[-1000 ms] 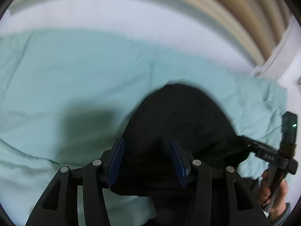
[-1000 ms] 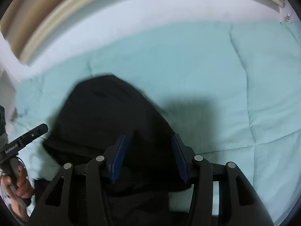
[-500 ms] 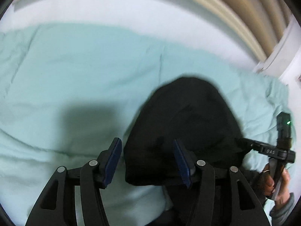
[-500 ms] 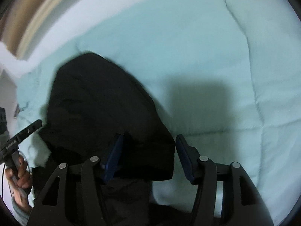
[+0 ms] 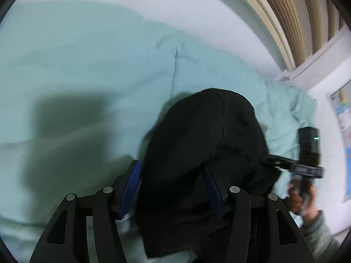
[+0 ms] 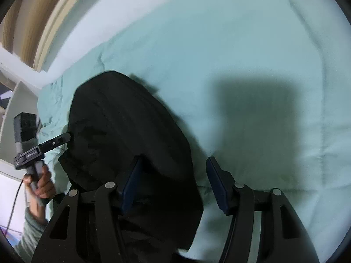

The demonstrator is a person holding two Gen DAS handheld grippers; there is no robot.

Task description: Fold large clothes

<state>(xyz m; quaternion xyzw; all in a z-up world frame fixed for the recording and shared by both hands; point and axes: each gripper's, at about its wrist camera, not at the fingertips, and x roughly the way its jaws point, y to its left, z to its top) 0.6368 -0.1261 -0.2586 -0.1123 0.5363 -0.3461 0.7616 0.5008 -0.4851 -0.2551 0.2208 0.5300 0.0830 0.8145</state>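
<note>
Black garment (image 5: 204, 144) on green quilt (image 5: 87, 70).

Little here can be read. The one label that shows as lettering is a small pale strip of print on the side of the left gripper (image 6: 62, 139), seen from the right wrist camera; the letters are too small and soft to make out. On the right gripper (image 5: 266, 159), seen from the other side, a similar mark is smeared by blur. A colourful poster (image 5: 344, 118) on the wall carries print, none of it legible.
</note>
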